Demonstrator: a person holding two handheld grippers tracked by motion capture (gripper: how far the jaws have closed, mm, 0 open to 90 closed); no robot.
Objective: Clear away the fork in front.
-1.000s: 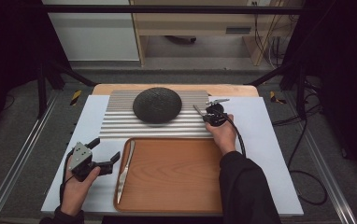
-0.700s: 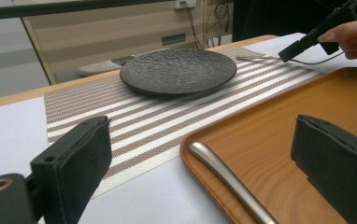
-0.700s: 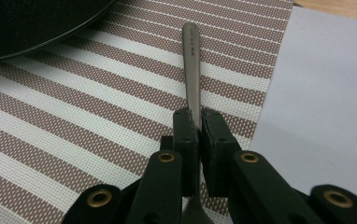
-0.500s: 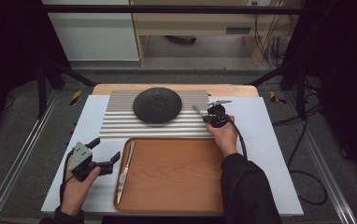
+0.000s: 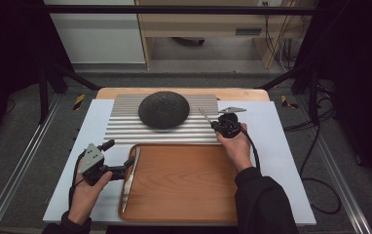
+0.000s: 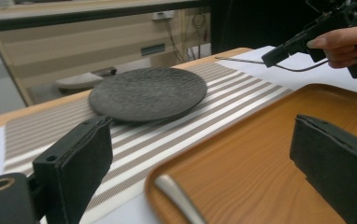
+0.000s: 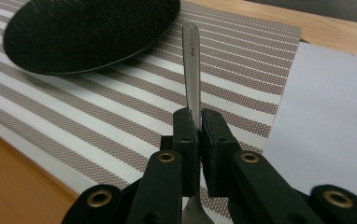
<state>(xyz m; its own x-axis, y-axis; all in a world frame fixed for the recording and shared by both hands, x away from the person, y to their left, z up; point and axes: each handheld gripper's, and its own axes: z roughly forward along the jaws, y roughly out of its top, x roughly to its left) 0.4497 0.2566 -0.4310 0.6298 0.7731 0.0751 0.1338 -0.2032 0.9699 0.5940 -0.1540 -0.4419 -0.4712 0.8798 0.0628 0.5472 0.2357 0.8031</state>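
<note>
Right gripper pinching a metal utensil handle beside black plate on striped mat; left gripper spread over wooden tray; both hands slightly shifted since earlier.

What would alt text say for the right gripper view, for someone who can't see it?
A black two-jawed tool clamps a silver utensil handle that points toward a dark round plate. Below lies a striped placemat, with white table at right.
</note>
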